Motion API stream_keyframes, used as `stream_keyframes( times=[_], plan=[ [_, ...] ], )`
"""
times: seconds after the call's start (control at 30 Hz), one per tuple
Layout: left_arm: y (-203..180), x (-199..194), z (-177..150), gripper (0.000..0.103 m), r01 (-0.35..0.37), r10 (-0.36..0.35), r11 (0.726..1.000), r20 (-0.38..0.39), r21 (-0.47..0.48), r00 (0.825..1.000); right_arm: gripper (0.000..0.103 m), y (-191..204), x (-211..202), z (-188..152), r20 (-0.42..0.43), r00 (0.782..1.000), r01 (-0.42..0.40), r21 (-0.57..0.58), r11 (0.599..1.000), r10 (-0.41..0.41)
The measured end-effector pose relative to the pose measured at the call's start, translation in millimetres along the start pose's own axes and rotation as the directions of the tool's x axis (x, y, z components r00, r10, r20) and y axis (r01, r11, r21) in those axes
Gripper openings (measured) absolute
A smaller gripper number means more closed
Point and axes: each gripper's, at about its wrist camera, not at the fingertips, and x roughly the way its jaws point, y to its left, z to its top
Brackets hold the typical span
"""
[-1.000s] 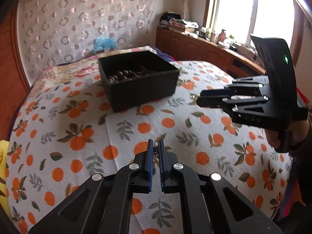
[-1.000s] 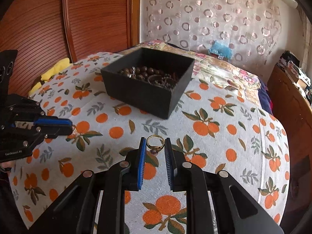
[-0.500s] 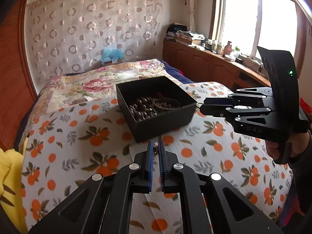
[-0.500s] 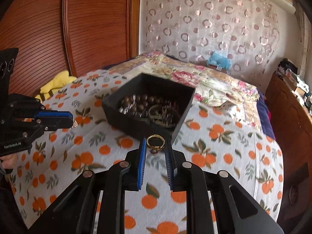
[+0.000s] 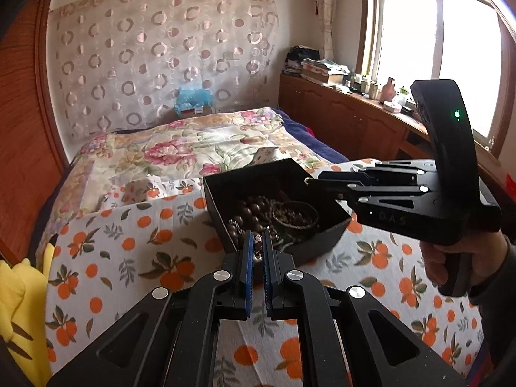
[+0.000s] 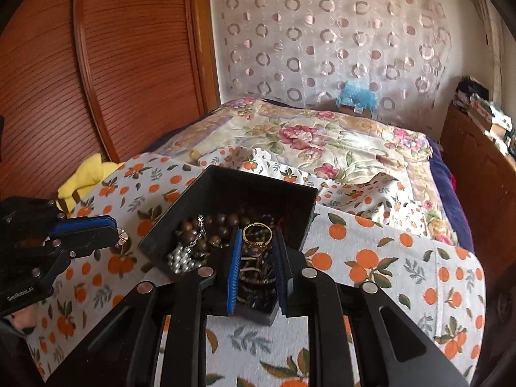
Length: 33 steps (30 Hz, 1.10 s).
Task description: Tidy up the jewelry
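Note:
A black open box (image 6: 292, 193) (image 5: 332, 237) sits on the orange-print cloth and holds brown bead strands (image 6: 209, 225), a pearl chain (image 6: 180, 258) and other jewelry. My right gripper (image 6: 257, 242) is shut on a gold ring (image 6: 257, 233) and holds it over the box's near part; in the left wrist view its tips (image 5: 311, 182) reach over the box. My left gripper (image 5: 257, 246) is shut on a small silvery jewelry piece (image 5: 257, 245) just before the box's near left corner; it also shows in the right wrist view (image 6: 117, 233).
The bed carries a floral quilt (image 6: 322, 135) behind the cloth. A wooden headboard (image 6: 96, 64) stands to the left, with a yellow cloth (image 6: 87, 174) beside it. A wooden cabinet (image 5: 354, 122) under the window runs along the right. A blue item (image 5: 193, 98) lies at the far end.
Both grippers have risen from the cloth and moved forward to the box, each carrying its piece. The right gripper now hangs over the box with the ring.

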Motion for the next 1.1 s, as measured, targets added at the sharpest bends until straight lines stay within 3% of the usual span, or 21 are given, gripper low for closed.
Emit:
stream_keyframes(
  times=[0.2, 0.3, 0.8, 0.83, 0.9, 0.93, 0.97, 1.1],
  plan=[
    [3, 10, 10, 0.005, -0.02, 0.02, 1.0, -0.005, -0.006, 1.0, 0.022, -3, 6, 5, 0.02, 1.0, -0.006, -0.009, 1.0, 0.006],
    [4, 12, 14, 0.005, -0.027, 0.027, 1.0, -0.004, -0.011, 1.0, 0.038, -2, 5, 2, 0.026, 1.0, -0.009, -0.01, 1.0, 0.01],
    [1, 39, 28, 0.005, -0.057, 0.057, 0.998, -0.013, -0.027, 0.998, 0.038, -11, -33, -29, 0.063, 0.997, 0.047, 0.032, 0.998, -0.049],
    [1, 40, 27, 0.009, -0.064, 0.064, 0.997, -0.015, -0.033, 0.998, 0.038, -12, -36, -31, 0.064, 0.996, 0.061, 0.039, 0.997, -0.063],
    [1, 40, 25, 0.03, -0.071, 0.071, 0.997, -0.017, -0.042, 0.997, 0.039, -14, -41, -35, 0.07, 0.994, 0.078, 0.051, 0.996, -0.082],
    [0, 39, 24, 0.049, -0.086, 0.086, 0.995, -0.013, -0.044, 0.996, 0.042, -15, -43, -37, 0.074, 0.993, 0.084, 0.058, 0.995, -0.088],
    [0, 35, 21, 0.057, -0.105, 0.105, 0.994, 0.003, -0.044, 0.994, 0.048, -15, -46, -40, 0.078, 0.992, 0.09, 0.061, 0.994, -0.095],
    [0, 22, 15, 0.078, -0.128, 0.129, 0.991, 0.021, -0.047, 0.991, 0.06, -13, -57, -49, 0.099, 0.987, 0.12, 0.08, 0.989, -0.128]
  ],
)
